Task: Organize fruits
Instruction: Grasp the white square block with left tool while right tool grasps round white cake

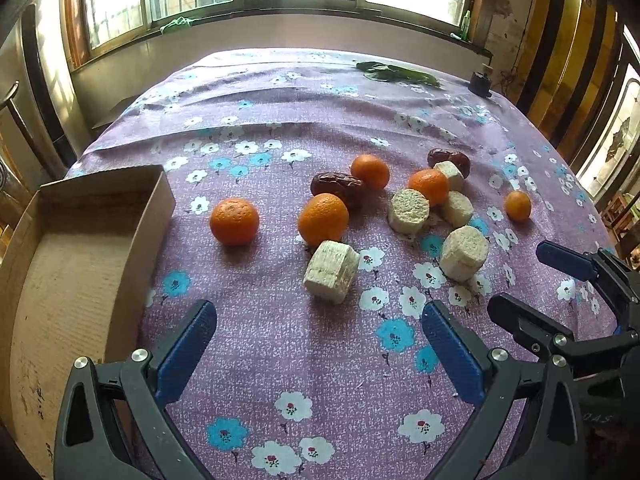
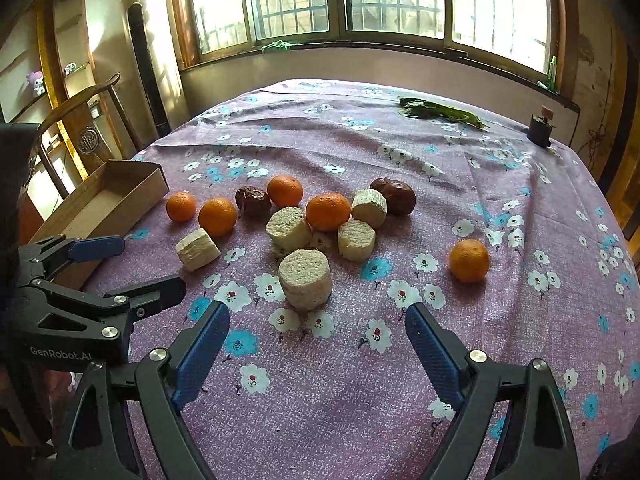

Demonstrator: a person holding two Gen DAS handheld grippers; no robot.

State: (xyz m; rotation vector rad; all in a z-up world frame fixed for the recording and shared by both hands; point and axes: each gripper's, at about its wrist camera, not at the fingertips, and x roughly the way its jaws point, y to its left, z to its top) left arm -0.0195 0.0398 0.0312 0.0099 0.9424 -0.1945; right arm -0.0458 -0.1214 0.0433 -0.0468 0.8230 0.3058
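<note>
Several tangerines lie on the flowered purple cloth; the nearest (image 1: 234, 221) sits alone beside the cardboard box (image 1: 152, 216), and another (image 2: 469, 260) lies apart on the right. Two dark red dates (image 1: 338, 189) (image 2: 394, 195) rest among them. Several beige round cakes are mixed in; one (image 1: 330, 272) lies just ahead of my left gripper (image 1: 319, 316), which is open and empty. My right gripper (image 2: 317, 311) is also open and empty, with an upright beige cake (image 2: 305, 280) just beyond its fingertips. Each gripper shows at the edge of the other's view.
The open, empty box (image 2: 108, 200) sits at the table's left edge. Green leaves (image 2: 440, 112) and a small dark object (image 2: 540, 130) lie at the far right. A wooden chair (image 2: 80, 120) stands beyond the left edge. Bare cloth stretches in front of both grippers.
</note>
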